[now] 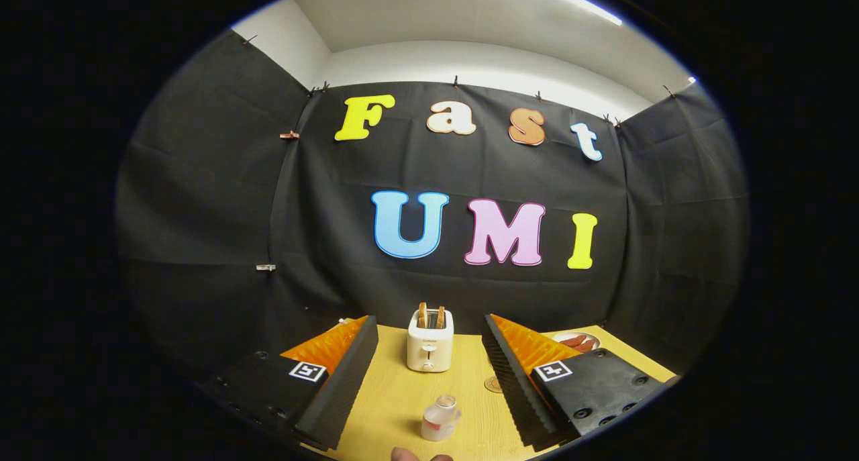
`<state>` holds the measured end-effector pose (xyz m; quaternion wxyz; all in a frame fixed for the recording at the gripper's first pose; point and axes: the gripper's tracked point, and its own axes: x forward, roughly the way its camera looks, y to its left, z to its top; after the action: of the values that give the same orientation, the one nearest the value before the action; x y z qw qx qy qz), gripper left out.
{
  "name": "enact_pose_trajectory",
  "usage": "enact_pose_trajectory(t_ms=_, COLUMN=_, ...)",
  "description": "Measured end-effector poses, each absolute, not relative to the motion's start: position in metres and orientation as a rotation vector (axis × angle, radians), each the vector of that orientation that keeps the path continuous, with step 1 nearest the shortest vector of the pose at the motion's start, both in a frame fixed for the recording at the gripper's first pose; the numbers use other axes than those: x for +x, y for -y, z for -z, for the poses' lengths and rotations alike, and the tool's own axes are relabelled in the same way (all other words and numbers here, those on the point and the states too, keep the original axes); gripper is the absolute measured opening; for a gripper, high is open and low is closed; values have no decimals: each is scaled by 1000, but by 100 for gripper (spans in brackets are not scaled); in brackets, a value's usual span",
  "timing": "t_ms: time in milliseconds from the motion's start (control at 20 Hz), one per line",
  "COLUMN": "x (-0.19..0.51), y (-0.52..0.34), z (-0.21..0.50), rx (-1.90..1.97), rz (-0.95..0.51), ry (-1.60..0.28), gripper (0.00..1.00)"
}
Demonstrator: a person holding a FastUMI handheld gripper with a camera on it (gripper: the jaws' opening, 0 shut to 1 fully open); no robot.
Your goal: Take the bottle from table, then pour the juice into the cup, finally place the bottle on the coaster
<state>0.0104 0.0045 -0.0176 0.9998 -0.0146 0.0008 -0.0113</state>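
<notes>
- While the gripper is held wide open and empty, the bottle is left standing between its fingers.
- Nothing has been poured or put on the coaster yet.

Toaster front: small brand word, too small to read; nothing else legible.

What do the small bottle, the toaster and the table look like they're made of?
Bottle, lying between the open gripper's fingers: probably clear plastic, see-through with a pale sheen. Toaster, beyond them: likely glossy cream plastic or painted metal; smooth shell. Table: light wood or wood-look laminate, with faint grain.
</notes>
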Motion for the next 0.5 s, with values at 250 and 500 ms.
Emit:
enact_pose_trajectory(t_ms=250, x=16, y=6, z=25, rx=-27, rz=40, ry=1, gripper=96)
enact_pose_trajectory(t_ms=500, x=19, y=19, z=35, rx=-5, rz=68, ry=24, gripper=97)
